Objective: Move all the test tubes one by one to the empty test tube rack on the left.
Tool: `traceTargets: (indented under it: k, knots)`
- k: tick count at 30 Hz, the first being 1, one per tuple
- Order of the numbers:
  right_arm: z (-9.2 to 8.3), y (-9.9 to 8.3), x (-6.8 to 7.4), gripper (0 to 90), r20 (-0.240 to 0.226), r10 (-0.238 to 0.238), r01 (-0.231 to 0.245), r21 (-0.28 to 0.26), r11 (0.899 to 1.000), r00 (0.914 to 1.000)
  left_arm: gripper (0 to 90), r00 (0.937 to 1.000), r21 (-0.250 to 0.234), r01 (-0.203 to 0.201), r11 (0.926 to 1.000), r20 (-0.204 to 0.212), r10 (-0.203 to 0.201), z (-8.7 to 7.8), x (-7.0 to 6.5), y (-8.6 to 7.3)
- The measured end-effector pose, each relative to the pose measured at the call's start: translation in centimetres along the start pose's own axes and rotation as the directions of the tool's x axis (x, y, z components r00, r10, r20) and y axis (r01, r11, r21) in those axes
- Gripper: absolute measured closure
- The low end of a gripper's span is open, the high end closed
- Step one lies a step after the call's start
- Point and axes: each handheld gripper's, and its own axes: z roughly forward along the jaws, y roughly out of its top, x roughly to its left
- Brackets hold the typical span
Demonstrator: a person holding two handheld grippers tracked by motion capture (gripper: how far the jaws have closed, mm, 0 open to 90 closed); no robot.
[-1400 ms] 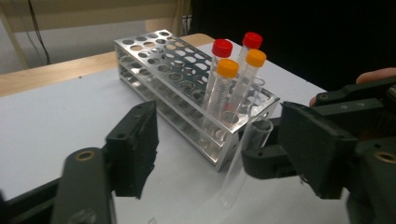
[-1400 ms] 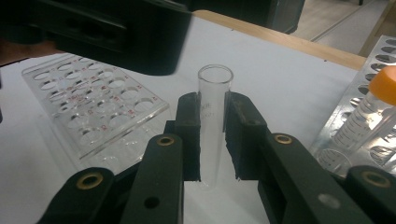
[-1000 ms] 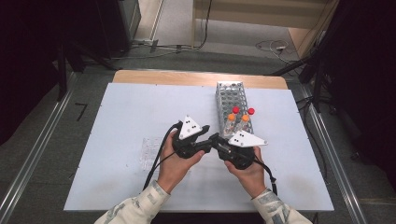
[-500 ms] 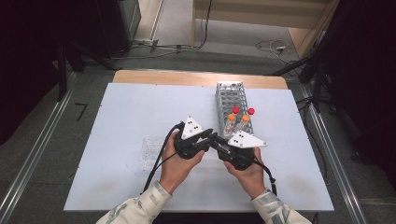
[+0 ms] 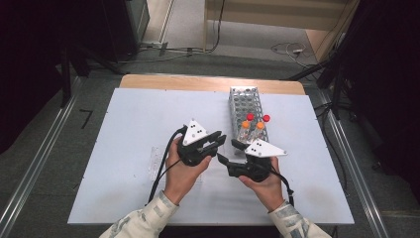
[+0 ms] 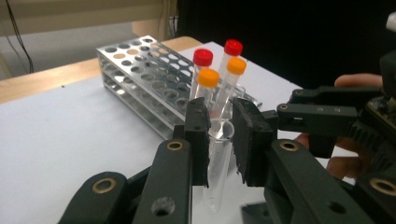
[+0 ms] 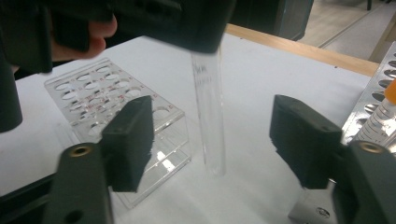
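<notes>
A clear, uncapped test tube (image 6: 218,158) stands upright between the pads of my left gripper (image 6: 219,126), which is shut on its upper part. The tube (image 7: 208,116) hangs just above the white table. My right gripper (image 7: 212,135) is open: its jaws have just been opening and stand wide on either side of the tube without touching it. In the high view the left gripper (image 5: 221,141) and right gripper (image 5: 227,150) meet tip to tip at the table's middle. A metal rack (image 5: 245,106) behind them holds capped tubes, two red (image 6: 203,58) and two orange (image 6: 208,77).
A clear plastic rack (image 7: 107,98) with several empty holes sits on the table by the left hand; it shows faintly in the high view (image 5: 158,158). The metal rack's near end (image 7: 373,102) lies close to the right gripper. The white tabletop (image 5: 133,119) is bordered by a wooden strip at the back.
The right gripper's jaws have spread apart off the tube, and the left gripper has closed on it. Both hands have hardly moved.
</notes>
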Motion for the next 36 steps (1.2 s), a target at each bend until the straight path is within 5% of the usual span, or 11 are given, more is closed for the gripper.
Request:
traceTargets:
  k: [18, 36]
  knots:
    - [-1.0, -0.5, -0.6, 19.2, -0.001, 0.006, -0.006, -0.010, 1.000, 1.0000, 77.8, 0.9979, -0.026, 0.025, 0.9994, -0.059, -0.026, -3.7, 2.2, 1.4]
    - [-1.4, -0.7, -1.1, 19.3, 0.014, 0.013, -0.013, -0.009, 1.000, 0.9998, 77.8, 0.9920, 0.047, -0.009, 0.9988, -0.125, 0.015, -4.6, 3.1, 0.4]
